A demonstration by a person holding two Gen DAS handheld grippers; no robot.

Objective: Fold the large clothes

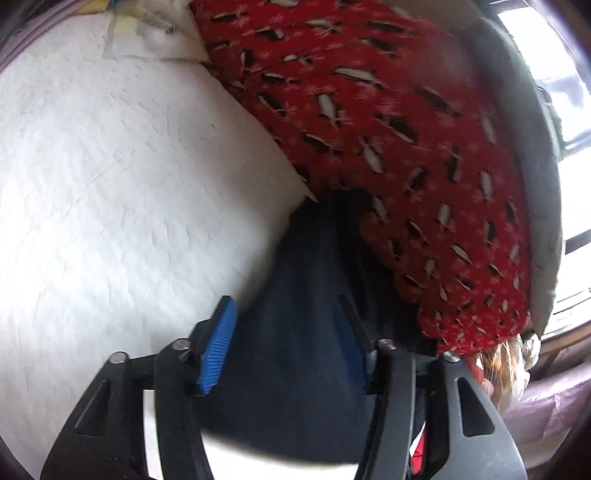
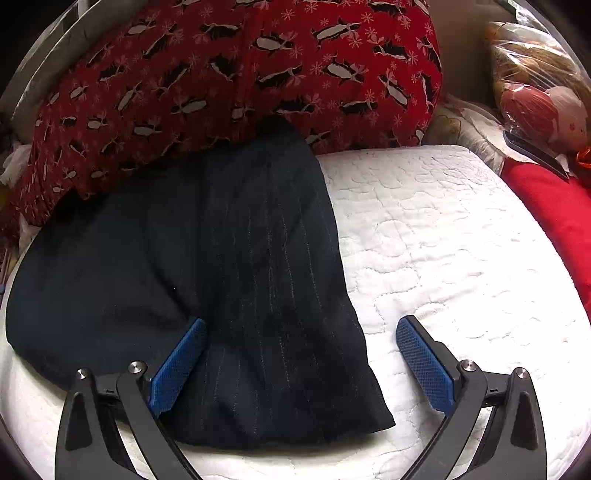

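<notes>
A dark navy pinstriped garment (image 2: 229, 280) lies spread on the white quilted mattress (image 2: 443, 240), its far end tucked under a red penguin-print pillow (image 2: 236, 74). My right gripper (image 2: 301, 332) is open just above the garment's near right corner; its left pad (image 2: 177, 369) rests over the cloth and its right pad (image 2: 424, 365) over bare mattress. In the left wrist view the garment (image 1: 295, 332) fills the space between the jaws of my left gripper (image 1: 284, 314), which is open and low over it. The view is blurred.
The red penguin pillow (image 1: 388, 129) borders the garment's far side. A plastic-wrapped bundle (image 2: 535, 85) and a red cloth (image 2: 554, 210) sit at the right. A clear plastic bag (image 1: 147, 33) lies at the mattress's (image 1: 110, 184) far corner. A window (image 1: 569, 110) is on the right.
</notes>
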